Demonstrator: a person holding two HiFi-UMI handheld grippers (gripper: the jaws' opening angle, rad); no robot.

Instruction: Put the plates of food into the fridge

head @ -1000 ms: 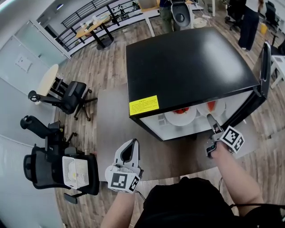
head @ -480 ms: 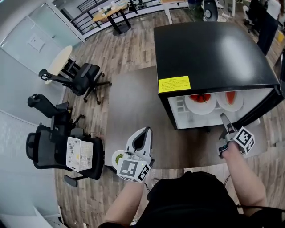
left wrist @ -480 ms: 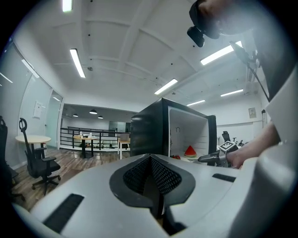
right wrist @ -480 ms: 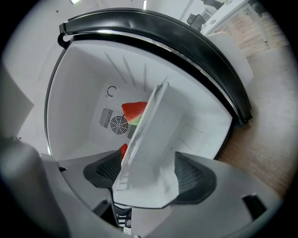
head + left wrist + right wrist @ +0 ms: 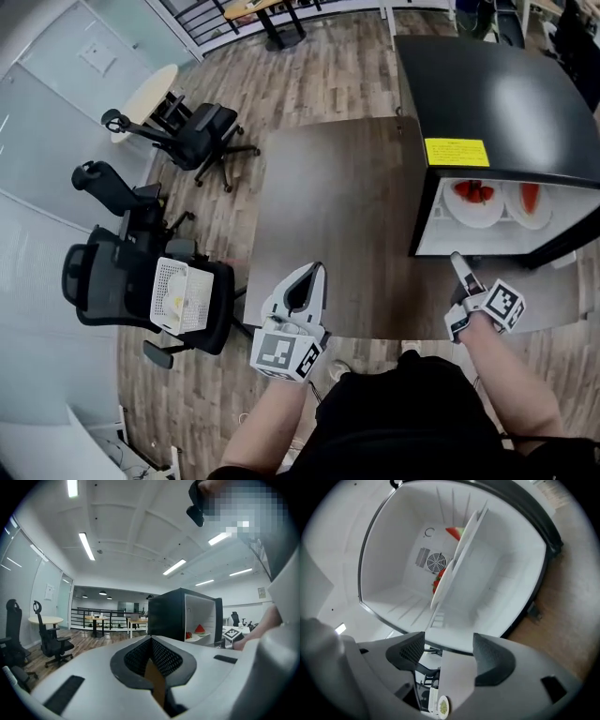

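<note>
Black outside and white within, the fridge [image 5: 487, 89] stood on the right part of the brown surface [image 5: 328, 216]. Its mouth was turned toward the person and its door [image 5: 565, 251] swung out at the right. From the fridge's left wall to the surface's left edge the top lay bare, and its near edge ran just under both grippers. Beyond the left edge, on the wooden floor [image 5: 309, 75], stood office chairs [image 5: 202, 141], one carrying a white basket [image 5: 178, 298].

Two plates sat flat on the shelf [image 5: 471, 527] inside, side by side, their row running across the fridge's width, parallel to its mouth. The plate of red food [image 5: 472, 199] was at the left, the plate with the watermelon wedge [image 5: 528, 202] at the right.

The right gripper [image 5: 459, 269] pointed at the mouth, short of it. Its fingers [image 5: 492, 656] stood wide with nothing between them and had just been closing a little. The left gripper [image 5: 317, 272] hovered over the near edge, well left of the fridge, its fingers [image 5: 164, 656] pressed together and empty. A small plate of greens [image 5: 439, 705] showed in the right gripper view, at the end of the strip of surface seen between those fingers.
</note>
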